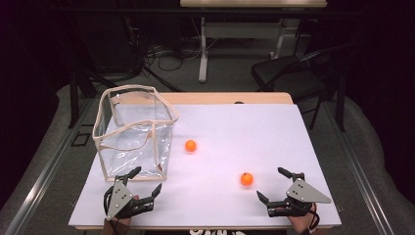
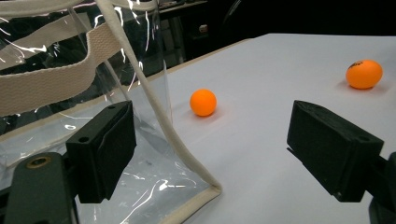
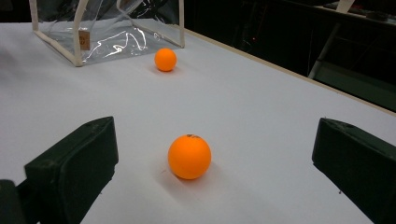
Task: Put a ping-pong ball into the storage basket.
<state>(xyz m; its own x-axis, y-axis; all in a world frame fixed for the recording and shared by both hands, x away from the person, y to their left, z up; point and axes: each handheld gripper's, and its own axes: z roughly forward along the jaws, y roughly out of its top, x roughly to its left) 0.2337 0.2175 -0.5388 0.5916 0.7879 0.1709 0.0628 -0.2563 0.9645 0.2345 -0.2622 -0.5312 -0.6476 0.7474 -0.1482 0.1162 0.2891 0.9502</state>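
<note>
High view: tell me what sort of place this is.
Probably a lab or office workroom set up for recording. A white-topped table stands on grey carpet, with loose cables, another desk and a black chair behind it.

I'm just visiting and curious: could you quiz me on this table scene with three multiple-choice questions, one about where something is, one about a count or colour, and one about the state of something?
1. Where does the clear bag stand?
A. Far left part of the table
B. Near right corner
C. On the chair

2. How many orange balls lie on the table?
A. One
B. Two
C. Four

3. How does the right gripper stand?
A. Shut on a ball
B. Open, holding nothing
C. Inside the bag

Answers:
1 A: the high view shows the bag in front of the left gripper.
2 B: one ball lies beside the bag, another nearer the right gripper.
3 B: its own view shows the jaws wide apart with the ball lying free between and beyond them.
</note>
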